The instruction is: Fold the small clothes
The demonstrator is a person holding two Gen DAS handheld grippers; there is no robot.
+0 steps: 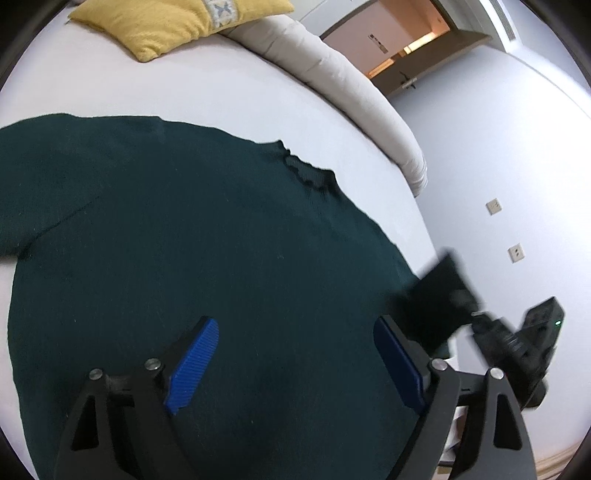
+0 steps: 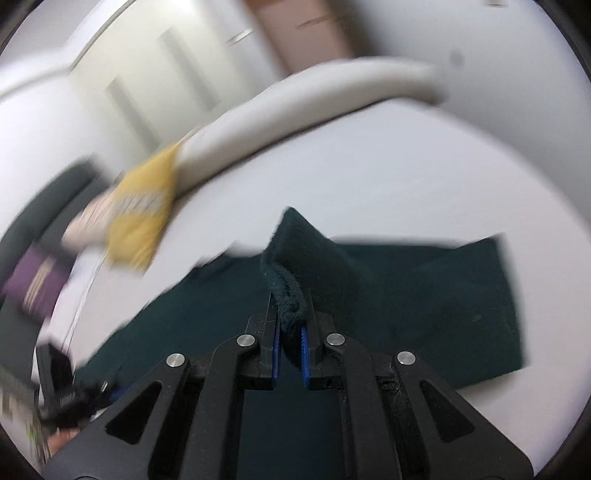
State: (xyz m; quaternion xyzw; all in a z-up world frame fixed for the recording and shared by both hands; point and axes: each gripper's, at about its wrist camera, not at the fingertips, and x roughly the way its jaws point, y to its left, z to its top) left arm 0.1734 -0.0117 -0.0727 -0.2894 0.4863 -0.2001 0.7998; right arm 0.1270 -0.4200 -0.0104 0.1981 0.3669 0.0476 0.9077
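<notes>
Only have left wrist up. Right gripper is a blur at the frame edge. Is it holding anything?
Observer: Yes. The right gripper is shut on a folded edge of the dark green sweater.
Operator: Is that edge flat on the bed?
Observer: No, it rises in a peak above the pads; the rest lies on the white bed.
Operator: Left side?
Observer: The left gripper is open over the sweater, nothing between its pads.

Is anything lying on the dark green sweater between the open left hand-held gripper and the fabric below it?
Nothing visible does. The left hand-held gripper hangs open over bare dark green sweater, which lies on the white bed. The yellow pillow sits well clear. The right hand-held gripper is shut on a sweater edge.
</notes>
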